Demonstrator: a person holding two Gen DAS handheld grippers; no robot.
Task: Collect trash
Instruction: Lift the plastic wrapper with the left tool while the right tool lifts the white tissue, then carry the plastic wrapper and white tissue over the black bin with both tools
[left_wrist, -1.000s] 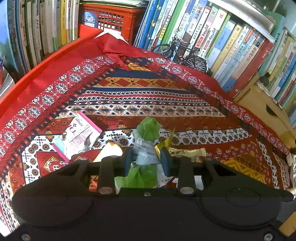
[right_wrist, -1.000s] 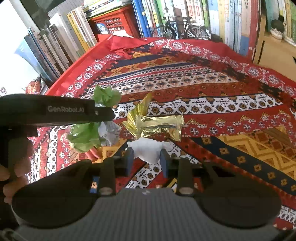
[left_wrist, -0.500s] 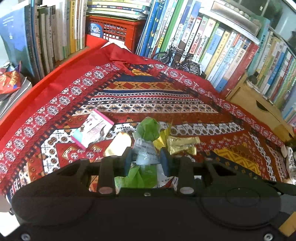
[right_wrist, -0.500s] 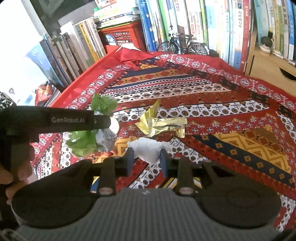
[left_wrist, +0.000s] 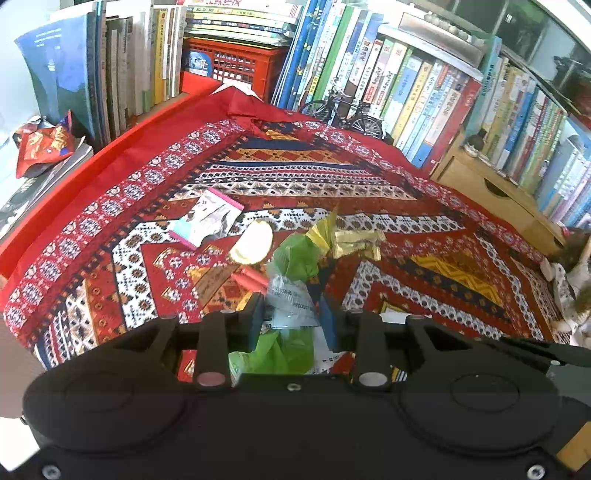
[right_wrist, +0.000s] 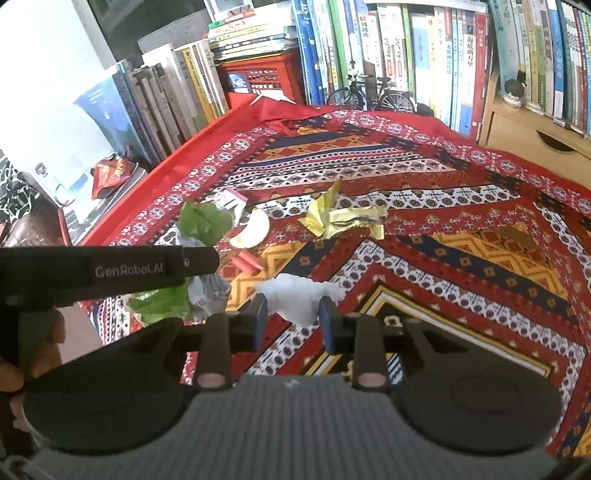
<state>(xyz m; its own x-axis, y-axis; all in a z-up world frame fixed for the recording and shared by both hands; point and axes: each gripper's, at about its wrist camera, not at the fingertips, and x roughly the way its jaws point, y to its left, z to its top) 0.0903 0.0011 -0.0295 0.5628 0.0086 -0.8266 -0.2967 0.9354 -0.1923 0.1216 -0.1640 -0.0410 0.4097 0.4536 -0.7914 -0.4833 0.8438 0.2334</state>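
The left hand-held gripper (left_wrist: 291, 319) pinches a green wrapper (left_wrist: 295, 258), lifted clear of the bench (left_wrist: 461, 236); the right hand-held gripper (right_wrist: 291, 319) pinches a white tissue (right_wrist: 295, 295). Ahead of both lie a gold wrapper (right_wrist: 347, 218), a peel (right_wrist: 253, 230) and a pink packet (left_wrist: 207, 219). Both grips catch only loose edges, so I'd expect a quick swing to shake something free.

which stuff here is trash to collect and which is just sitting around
Trash for the job:
- crumpled green and clear plastic wrapper, held in left tool
- white crumpled tissue, held in right tool
- gold foil wrapper
- pink-edged sachet
- pale yellow peel piece

Just lying about:
- black model bicycle
- red plastic crate
- patterned red cloth
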